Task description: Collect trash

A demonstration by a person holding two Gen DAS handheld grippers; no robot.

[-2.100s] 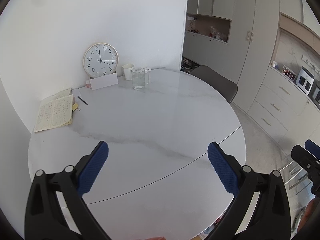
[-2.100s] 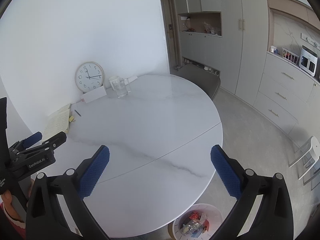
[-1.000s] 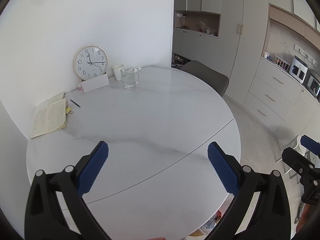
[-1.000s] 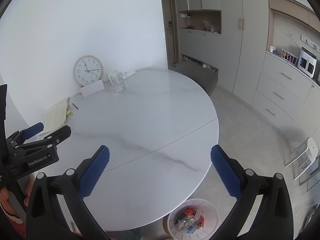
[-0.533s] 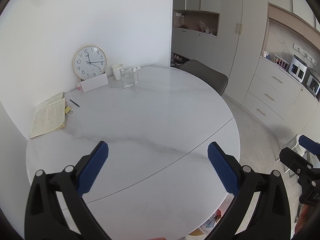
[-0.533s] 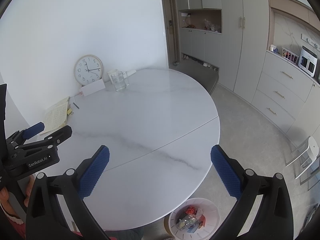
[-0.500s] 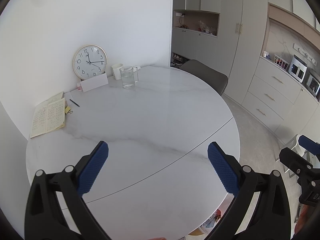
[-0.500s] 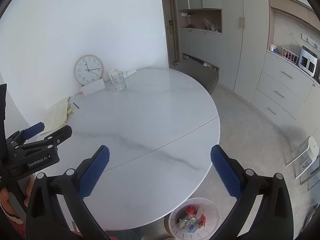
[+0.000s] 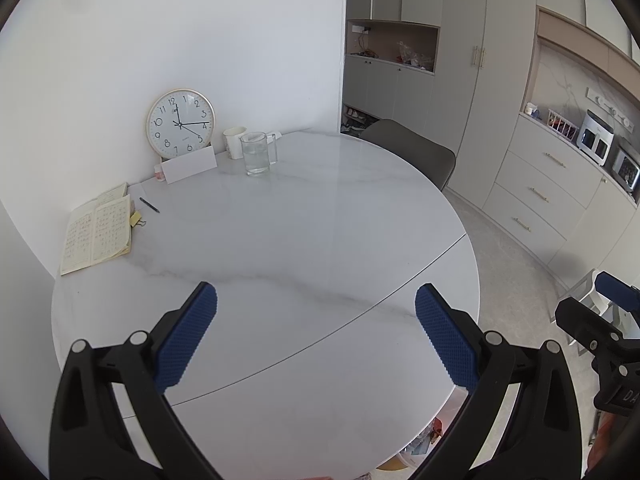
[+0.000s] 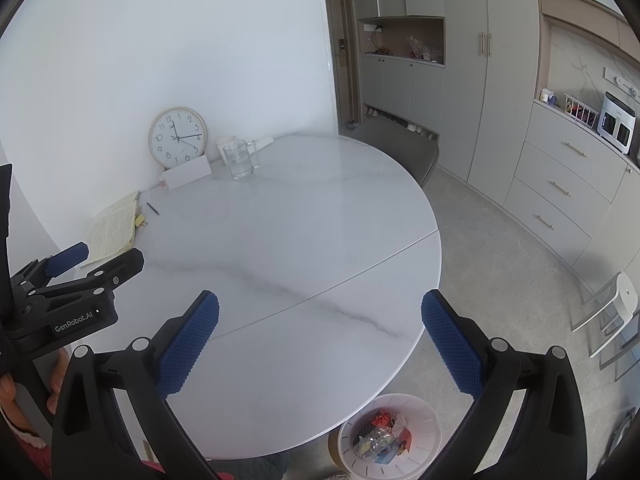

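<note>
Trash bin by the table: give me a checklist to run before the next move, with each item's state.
1. Left gripper open and empty: ok.
2. Right gripper open and empty: ok.
3. Trash bin in view, on the floor at the near edge of the table, wrappers inside: ok.
4. Loose trash left on the table: cannot tell; only the clock, glass pitcher, cup, notebook and pen show.
5. Trash on the floor past the bin: cannot tell, mostly hidden.
</note>
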